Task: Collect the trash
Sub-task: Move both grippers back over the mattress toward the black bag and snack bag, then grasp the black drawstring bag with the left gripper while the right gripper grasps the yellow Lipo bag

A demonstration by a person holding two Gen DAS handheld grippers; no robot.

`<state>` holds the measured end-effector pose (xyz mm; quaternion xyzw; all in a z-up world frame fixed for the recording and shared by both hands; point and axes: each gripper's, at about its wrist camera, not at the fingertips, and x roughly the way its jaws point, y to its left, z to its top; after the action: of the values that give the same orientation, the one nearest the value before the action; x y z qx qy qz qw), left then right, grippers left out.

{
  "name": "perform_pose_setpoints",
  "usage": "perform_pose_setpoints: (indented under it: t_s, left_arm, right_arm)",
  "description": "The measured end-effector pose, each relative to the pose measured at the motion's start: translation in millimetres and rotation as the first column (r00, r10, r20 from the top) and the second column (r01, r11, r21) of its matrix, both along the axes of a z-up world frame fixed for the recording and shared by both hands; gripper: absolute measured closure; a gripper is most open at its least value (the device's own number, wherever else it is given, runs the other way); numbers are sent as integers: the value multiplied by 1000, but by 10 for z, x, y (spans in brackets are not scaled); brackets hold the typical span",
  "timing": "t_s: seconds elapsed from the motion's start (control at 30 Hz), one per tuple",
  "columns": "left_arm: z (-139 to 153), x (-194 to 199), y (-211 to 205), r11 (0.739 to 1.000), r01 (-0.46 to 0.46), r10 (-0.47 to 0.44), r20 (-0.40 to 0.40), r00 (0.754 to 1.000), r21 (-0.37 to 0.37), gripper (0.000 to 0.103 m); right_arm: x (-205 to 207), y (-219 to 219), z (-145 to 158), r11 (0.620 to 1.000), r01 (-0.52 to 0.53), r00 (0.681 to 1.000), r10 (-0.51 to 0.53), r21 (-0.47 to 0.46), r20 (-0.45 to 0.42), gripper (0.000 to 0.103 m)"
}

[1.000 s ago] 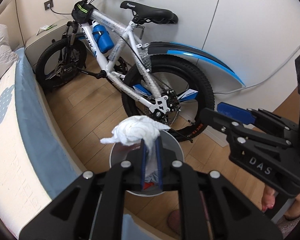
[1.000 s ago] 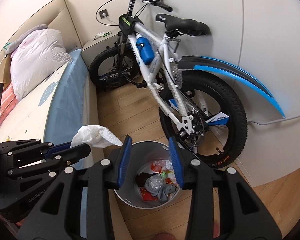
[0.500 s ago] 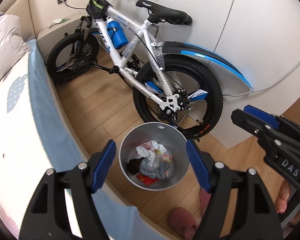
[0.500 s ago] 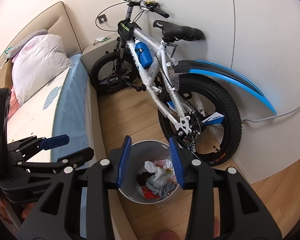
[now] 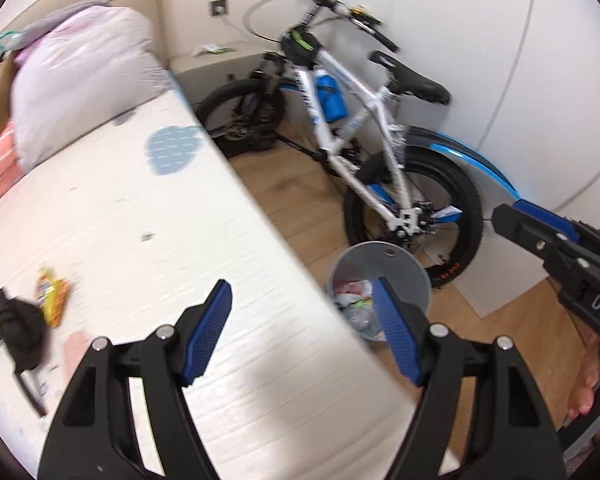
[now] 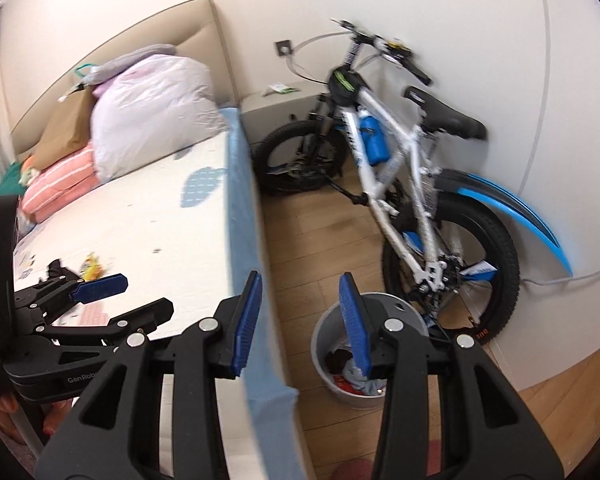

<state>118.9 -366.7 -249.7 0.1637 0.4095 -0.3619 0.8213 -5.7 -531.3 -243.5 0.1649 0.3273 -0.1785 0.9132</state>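
A grey trash bin point(image 5: 404, 276) point(image 6: 404, 312) stands on the floor beside the bed and holds several crumpled wrappers and tissue. On the white mattress point(image 5: 140, 220) lie a yellow snack wrapper point(image 5: 50, 294) point(image 6: 90, 266), a black object point(image 5: 16, 328) and a pink scrap point(image 5: 74, 350). My left gripper point(image 5: 300, 328) is open and empty over the bed edge; it also shows in the right wrist view point(image 6: 116, 300). My right gripper point(image 6: 300, 316) is open and empty above the bed edge and bin; it shows at the right of the left wrist view point(image 5: 540, 232).
A white and blue bicycle point(image 5: 364, 128) point(image 6: 400, 168) leans on the wall behind the bin. Pillows and a bagged quilt point(image 6: 152, 112) pile at the bed head. A grey nightstand point(image 6: 284, 108) stands in the corner. A cable point(image 6: 560, 280) runs along the wall.
My left gripper opened and dropped the white tissue into the bin, then swung left over the bed. The right gripper also turned left toward the bed.
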Motion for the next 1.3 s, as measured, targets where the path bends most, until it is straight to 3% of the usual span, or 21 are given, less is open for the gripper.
perform_pose_setpoints:
  t_s: [0.27,0.57,0.77,0.97,1.1,1.3]
  left_arm:
    - [331,242,1306,978,-205,202,92,975,25,31]
    - [367,839,2413,893,-450,448,78,891,18,31]
    - [82,1185,2602,866,-499,498,44,866,27,30]
    - [-264,1528,2637,863,-505,506,-25,862,23,30]
    - [-485,1716,2630,872,-485,489,-59,870,65,31]
    - [-562,1768,2663,884,-464,466,-29,884,54,48]
  right_arm:
    - [509,1155,355,979,-202,978,203,-27,46,59]
    - [1302,2347,389,920,-389,920,390,-49,29,58]
    - [1861,2668,178,894,-446,895,446,-49,-3,53]
    - [2350,2754,-129,879,-475,880,473,-48,-46,52]
    - [2596,2764,-355,874,-483,875,479,-45,-70,52]
    - [2849,2803,-597,870,-493,867,490,-16,-89,51]
